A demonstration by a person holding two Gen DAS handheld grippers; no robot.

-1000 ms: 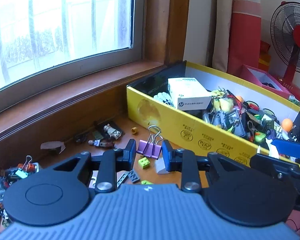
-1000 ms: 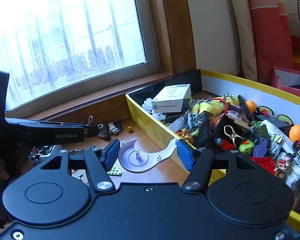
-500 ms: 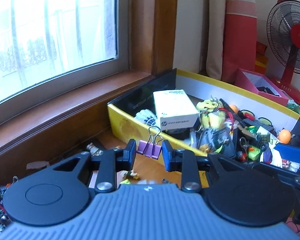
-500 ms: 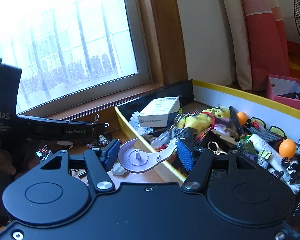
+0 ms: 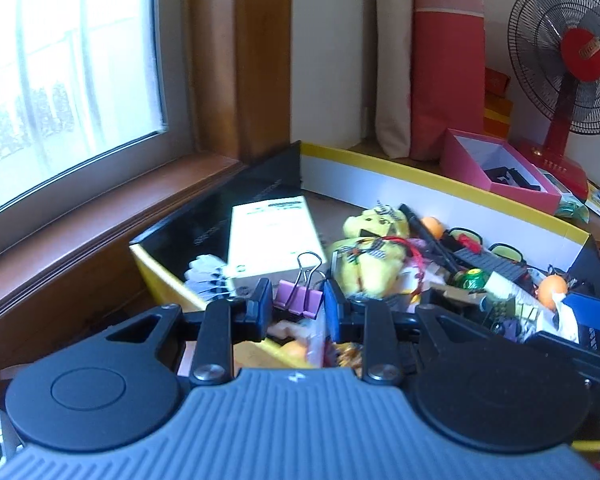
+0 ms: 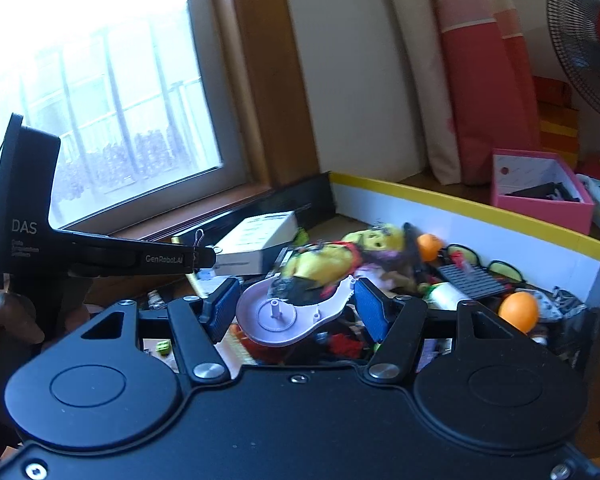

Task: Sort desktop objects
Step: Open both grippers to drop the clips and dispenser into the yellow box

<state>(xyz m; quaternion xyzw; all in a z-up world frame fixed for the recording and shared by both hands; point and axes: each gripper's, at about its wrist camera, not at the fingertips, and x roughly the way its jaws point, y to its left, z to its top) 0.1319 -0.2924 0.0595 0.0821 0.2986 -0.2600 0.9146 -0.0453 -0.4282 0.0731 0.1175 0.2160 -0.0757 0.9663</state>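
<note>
Left claw (image 5: 296, 306) is narrowed down onto a purple binder clip (image 5: 298, 300), pads pinching its body from both sides, wire handles sticking up and away from the camera. Clip hangs over the near-left corner of the yellow-rimmed box (image 5: 440, 186), just in front of the white carton (image 5: 272, 236) and beside the yellow plush toy (image 5: 374, 248). Right claw (image 6: 296, 310) is about half open and clamped across a grey plastic tape-dispenser shell (image 6: 284, 316), blue pads touching its two ends, spindle side facing up. Shell sits above the box clutter, near the plush; orange ball (image 6: 518, 312) lies off to the right. Left claw's black body (image 6: 100, 256) shows at the left of the right wrist view, a hand (image 6: 4, 320) on its grip.
</note>
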